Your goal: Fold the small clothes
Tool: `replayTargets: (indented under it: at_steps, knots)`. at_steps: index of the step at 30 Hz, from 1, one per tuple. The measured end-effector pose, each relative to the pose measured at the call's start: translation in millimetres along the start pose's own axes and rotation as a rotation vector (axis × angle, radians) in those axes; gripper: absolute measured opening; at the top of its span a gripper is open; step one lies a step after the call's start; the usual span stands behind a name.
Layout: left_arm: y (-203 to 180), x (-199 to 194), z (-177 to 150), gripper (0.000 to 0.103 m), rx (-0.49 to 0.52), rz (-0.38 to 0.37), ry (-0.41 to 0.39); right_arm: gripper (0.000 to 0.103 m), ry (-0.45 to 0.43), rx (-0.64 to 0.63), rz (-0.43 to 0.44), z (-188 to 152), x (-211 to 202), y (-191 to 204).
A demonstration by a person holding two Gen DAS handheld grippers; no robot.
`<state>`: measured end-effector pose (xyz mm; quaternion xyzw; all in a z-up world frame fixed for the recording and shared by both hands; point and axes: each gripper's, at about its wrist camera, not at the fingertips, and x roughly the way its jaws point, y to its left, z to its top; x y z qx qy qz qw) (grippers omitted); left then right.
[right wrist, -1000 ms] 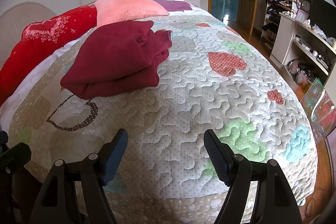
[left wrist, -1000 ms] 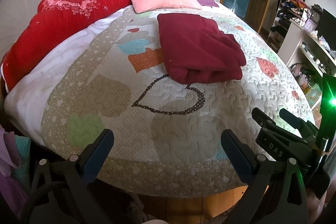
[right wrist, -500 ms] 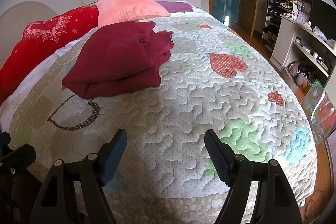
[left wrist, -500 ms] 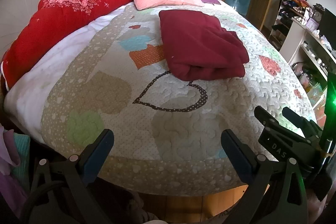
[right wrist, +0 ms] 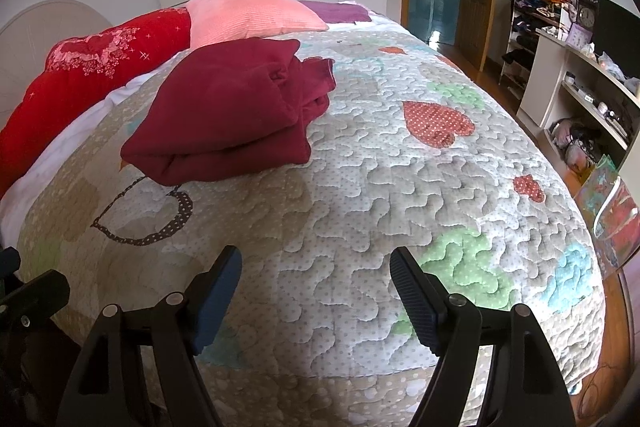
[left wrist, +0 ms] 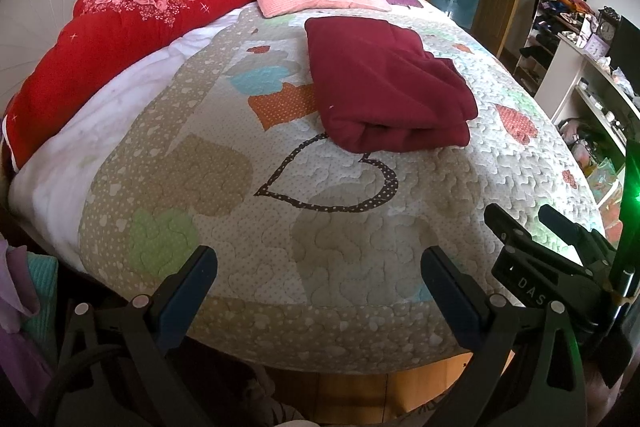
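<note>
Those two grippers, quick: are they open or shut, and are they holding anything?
Left gripper: open, holding nothing.
Right gripper: open, holding nothing; the folded red garment lies untouched on the bed.

A dark red garment point(left wrist: 384, 83) lies folded into a thick, layered rectangle on the quilted bed point(left wrist: 360, 227), well ahead of both grippers, its rounded fold facing them.

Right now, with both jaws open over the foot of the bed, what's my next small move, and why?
Probably hold back: the dark red garment already lies folded on the quilt, and both the left gripper and the right gripper are empty. At most, tuck in the loose cuff.
</note>
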<state>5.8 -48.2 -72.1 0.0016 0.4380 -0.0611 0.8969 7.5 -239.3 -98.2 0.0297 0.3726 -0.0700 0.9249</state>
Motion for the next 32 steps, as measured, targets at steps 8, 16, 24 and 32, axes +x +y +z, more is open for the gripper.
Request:
replayTargets:
  at_steps: [8,16,24,32]
  knots:
    - [1.2,2.9,-0.8,0.102,-0.005,0.0,0.009,0.081,-0.002,-0.004,0.0,0.2,0.7,-0.4]
    - [2.0,5.0,0.3,0.102,-0.012,-0.008,0.021,0.081,0.003,-0.006,0.002,-0.5,1.7,0.4]
    - [2.5,6.4,-0.3,0.102,-0.018,-0.02,0.028,0.083,0.007,-0.007,0.002,-0.4,2.5,0.2]
    - [3.8,5.9,0.6,0.102,-0.023,-0.013,0.028,0.083,0.014,-0.007,0.005,-1.4,4.1,-2.4]
